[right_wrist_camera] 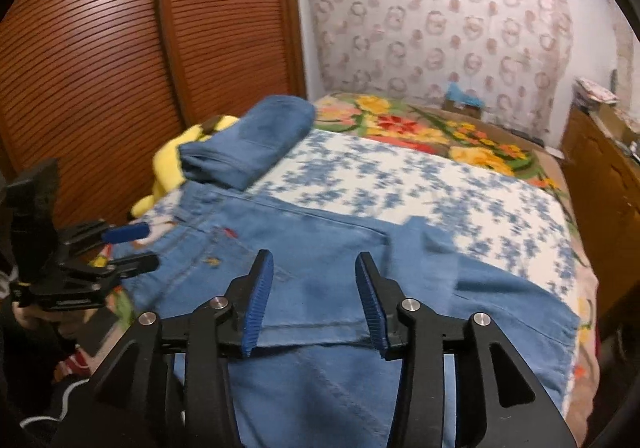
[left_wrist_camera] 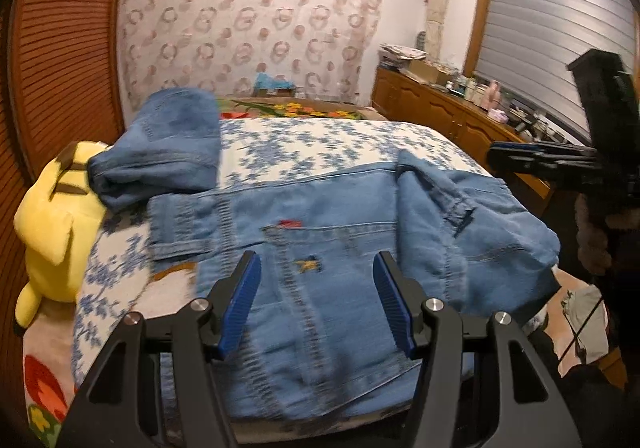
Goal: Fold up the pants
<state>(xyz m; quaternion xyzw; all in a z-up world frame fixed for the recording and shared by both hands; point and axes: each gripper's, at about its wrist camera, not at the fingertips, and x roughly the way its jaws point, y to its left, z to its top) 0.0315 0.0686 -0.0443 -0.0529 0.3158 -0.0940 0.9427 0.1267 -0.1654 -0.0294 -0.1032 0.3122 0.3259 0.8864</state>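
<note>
Light blue denim pants (left_wrist_camera: 340, 215) (right_wrist_camera: 328, 232) lie spread across the near end of the bed, back pocket up. One part of them (left_wrist_camera: 480, 232) (right_wrist_camera: 500, 288) is folded over on the right side. My left gripper (left_wrist_camera: 316, 260) (right_wrist_camera: 140, 246) hovers open just over the pocket area, with nothing between its blue pads. My right gripper (right_wrist_camera: 314, 260) (left_wrist_camera: 520, 159) stands open above the pants' middle, and its pads press on nothing.
A second folded denim garment (left_wrist_camera: 172, 143) (right_wrist_camera: 260, 135) rests at the back left against a yellow plush toy (left_wrist_camera: 56, 224) (right_wrist_camera: 172, 163). The bed has a blue-flowered cover (left_wrist_camera: 320, 143) (right_wrist_camera: 400, 175). A slatted wooden door (right_wrist_camera: 100, 67) stands left, a cluttered wooden cabinet (left_wrist_camera: 440, 107) right.
</note>
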